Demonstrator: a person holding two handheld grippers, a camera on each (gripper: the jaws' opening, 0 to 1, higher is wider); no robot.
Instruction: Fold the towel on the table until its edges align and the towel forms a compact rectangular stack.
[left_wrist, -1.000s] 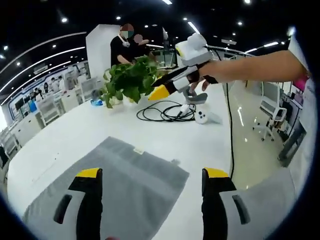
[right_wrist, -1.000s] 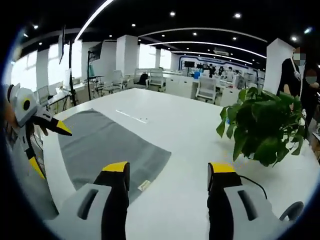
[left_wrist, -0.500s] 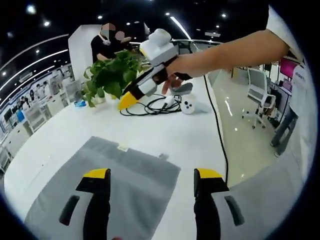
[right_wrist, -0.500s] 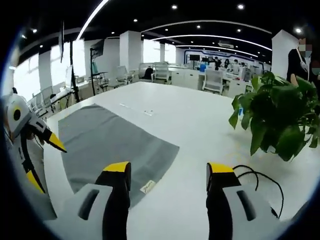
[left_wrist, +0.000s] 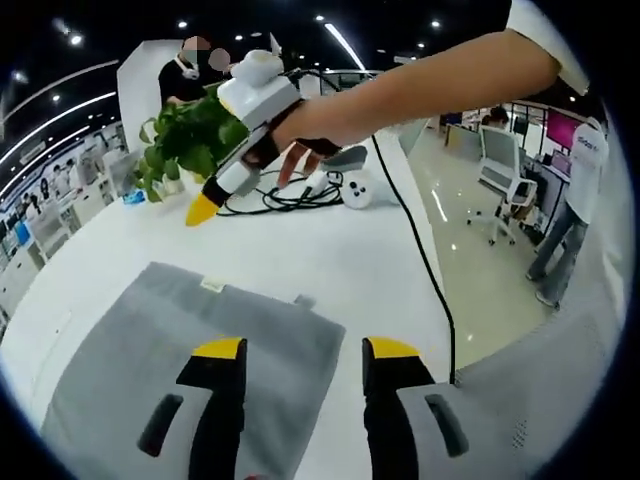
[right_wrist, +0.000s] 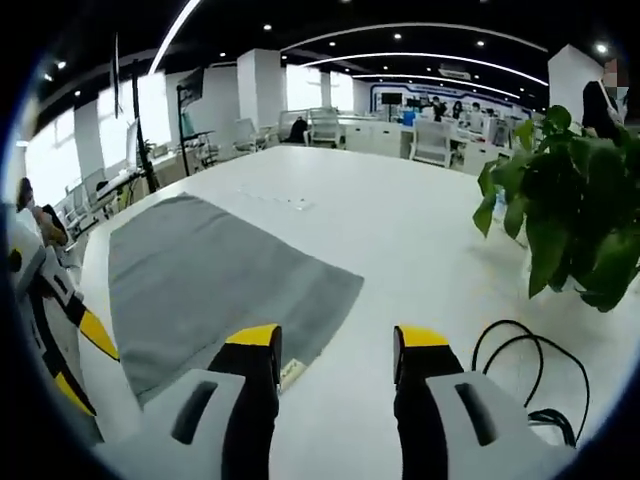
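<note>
Both grippers hover above the flat grey towel (left_wrist: 190, 350), left gripper (left_wrist: 300, 352) and right gripper (right_wrist: 335, 342) jaws spread, empty; risk: mismatched corner grabs skew the fold.

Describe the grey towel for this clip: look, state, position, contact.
The grey towel is a plain, soft-looking cloth lying flat and unfolded in a single layer on the white table. A small white label sits at one corner edge, and another tag shows on its far edge in the left gripper view. Neither hand-held gripper appears to touch it; both hover above with jaws apart.
</note>
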